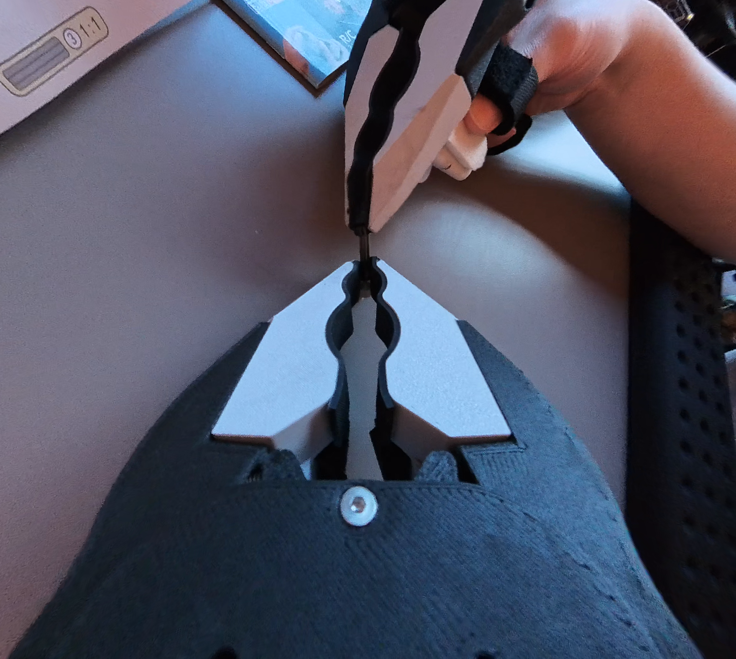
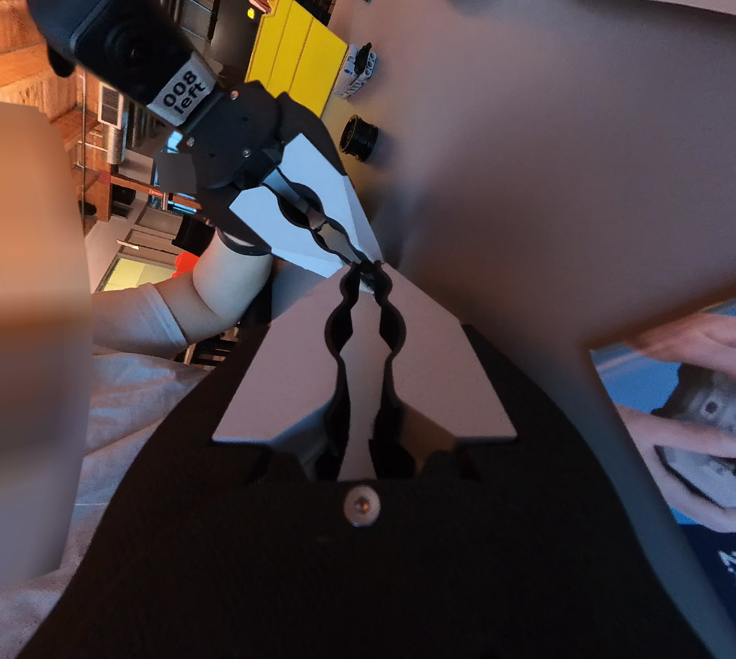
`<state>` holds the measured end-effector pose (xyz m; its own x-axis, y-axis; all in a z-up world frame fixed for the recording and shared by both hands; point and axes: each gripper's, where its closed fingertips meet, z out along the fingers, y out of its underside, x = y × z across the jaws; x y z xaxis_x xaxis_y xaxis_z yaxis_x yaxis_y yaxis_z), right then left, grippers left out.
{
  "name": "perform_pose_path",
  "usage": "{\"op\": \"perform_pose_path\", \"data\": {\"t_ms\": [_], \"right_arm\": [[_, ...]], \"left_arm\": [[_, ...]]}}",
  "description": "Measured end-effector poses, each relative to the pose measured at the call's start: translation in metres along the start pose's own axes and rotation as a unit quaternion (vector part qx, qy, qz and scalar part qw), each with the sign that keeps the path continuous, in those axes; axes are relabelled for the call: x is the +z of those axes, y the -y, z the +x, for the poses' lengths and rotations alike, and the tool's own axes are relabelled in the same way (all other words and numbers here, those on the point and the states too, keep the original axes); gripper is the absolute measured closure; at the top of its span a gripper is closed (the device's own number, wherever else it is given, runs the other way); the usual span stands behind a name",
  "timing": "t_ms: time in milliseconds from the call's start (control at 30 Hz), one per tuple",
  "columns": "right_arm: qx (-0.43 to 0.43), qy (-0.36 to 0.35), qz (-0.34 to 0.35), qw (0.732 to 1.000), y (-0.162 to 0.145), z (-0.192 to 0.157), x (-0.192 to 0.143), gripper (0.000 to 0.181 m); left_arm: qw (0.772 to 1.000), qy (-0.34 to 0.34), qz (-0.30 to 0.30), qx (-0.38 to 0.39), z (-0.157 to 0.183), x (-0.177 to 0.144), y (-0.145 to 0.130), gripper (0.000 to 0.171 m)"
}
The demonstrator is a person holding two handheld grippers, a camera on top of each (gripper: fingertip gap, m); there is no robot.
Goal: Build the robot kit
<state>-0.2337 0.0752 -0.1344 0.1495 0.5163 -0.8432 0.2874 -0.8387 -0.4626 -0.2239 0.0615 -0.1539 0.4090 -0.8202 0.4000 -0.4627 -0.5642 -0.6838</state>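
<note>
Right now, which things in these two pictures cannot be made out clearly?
- Small black pin, left wrist view: both grippers' fingertips cover its ends.
- Same pin, right wrist view: too small and dark between the tips to tell its shape.
- Blue box, right wrist view: motion blur, cut off by the right edge.
- Instruction booklet, left wrist view: cut off by the top and left edges.
</note>
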Motion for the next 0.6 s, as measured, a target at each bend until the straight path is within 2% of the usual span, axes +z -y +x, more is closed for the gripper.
{"op": "perform_pose_path", "data": {"t_ms": [600], "right_arm": [[0.001,0.036,-0.034,0.999,-0.010,-0.009,0.001,0.175]], "left_arm": [[0.989,-0.120,0.004,-0.081,0.017,-0.003,-0.003,0.170]]}}
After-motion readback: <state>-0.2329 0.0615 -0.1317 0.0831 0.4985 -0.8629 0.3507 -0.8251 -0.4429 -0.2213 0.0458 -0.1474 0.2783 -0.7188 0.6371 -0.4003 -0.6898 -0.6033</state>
